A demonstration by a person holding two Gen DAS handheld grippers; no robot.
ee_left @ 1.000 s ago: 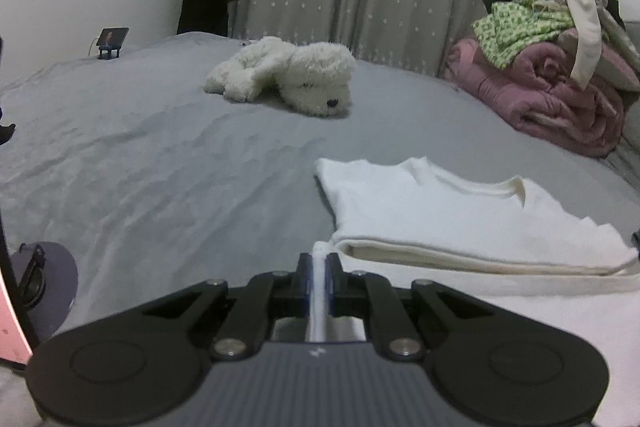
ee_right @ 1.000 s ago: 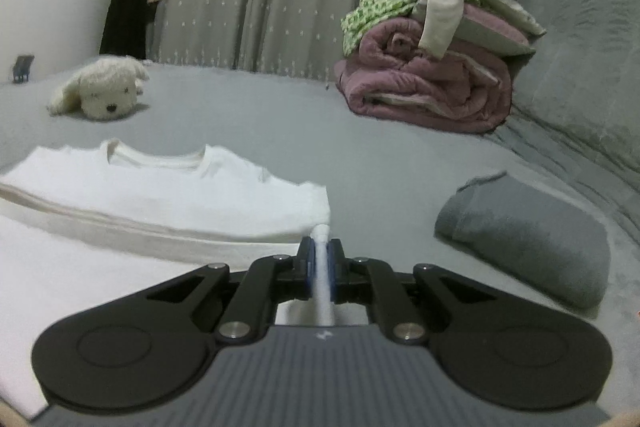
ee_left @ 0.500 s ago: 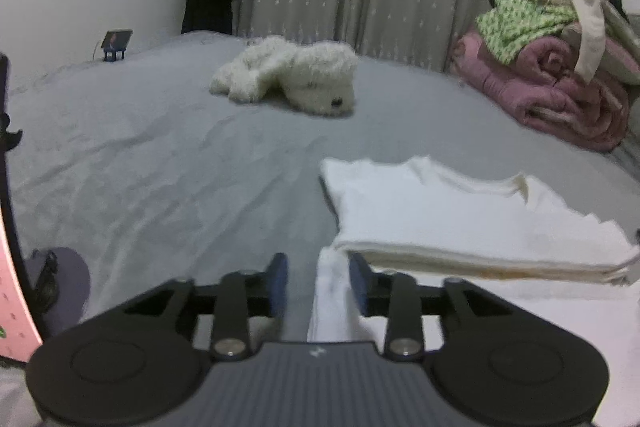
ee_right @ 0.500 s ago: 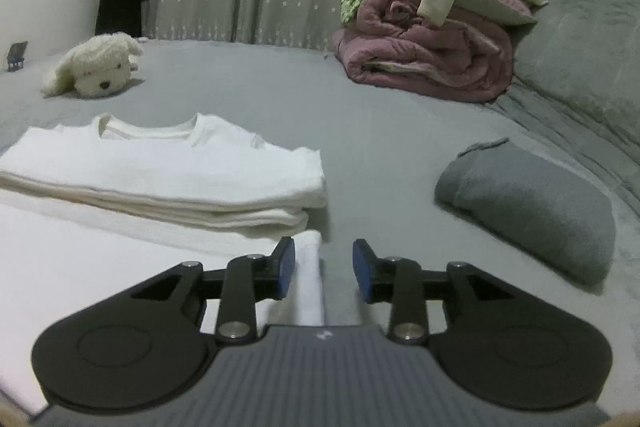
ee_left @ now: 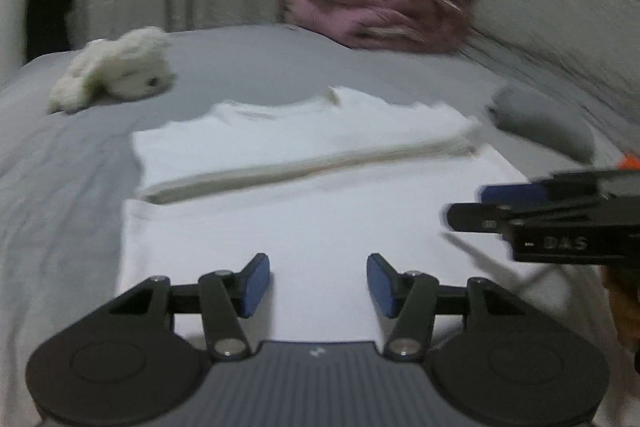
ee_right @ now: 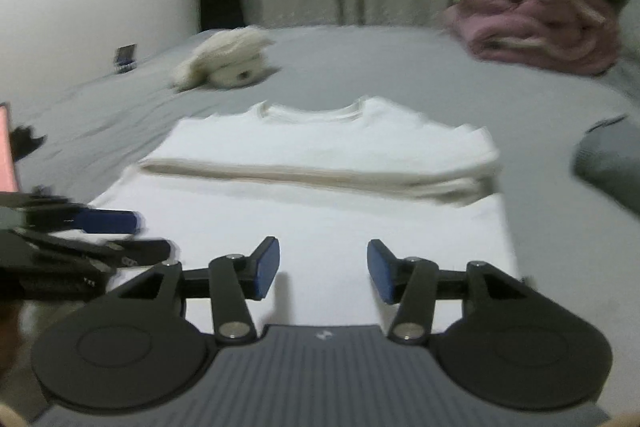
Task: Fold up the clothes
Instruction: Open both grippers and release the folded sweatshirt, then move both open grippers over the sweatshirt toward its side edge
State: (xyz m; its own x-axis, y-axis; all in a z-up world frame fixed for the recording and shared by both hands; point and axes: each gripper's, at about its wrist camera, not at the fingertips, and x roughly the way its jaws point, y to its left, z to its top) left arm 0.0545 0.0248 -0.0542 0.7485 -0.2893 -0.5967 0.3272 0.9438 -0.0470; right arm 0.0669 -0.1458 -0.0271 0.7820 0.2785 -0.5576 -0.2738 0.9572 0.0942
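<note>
My left gripper [ee_left: 318,281] level over near part of white shirt [ee_left: 320,227], jaws wide apart, nothing between blue pads. My right gripper [ee_right: 323,269] same pose beside it, jaws spread, empty; in left view it pokes in sideways from right edge. Shirt lies flat on grey bed [ee_right: 360,63], far end folded over into thick band. Plush toy [ee_right: 228,61] beyond, pink blanket pile [ee_right: 540,31] far right. Both views blurred.

Left gripper [ee_left: 318,281] (fingers [ee_left: 254,285] spread) over white shirt [ee_left: 320,219]
</note>
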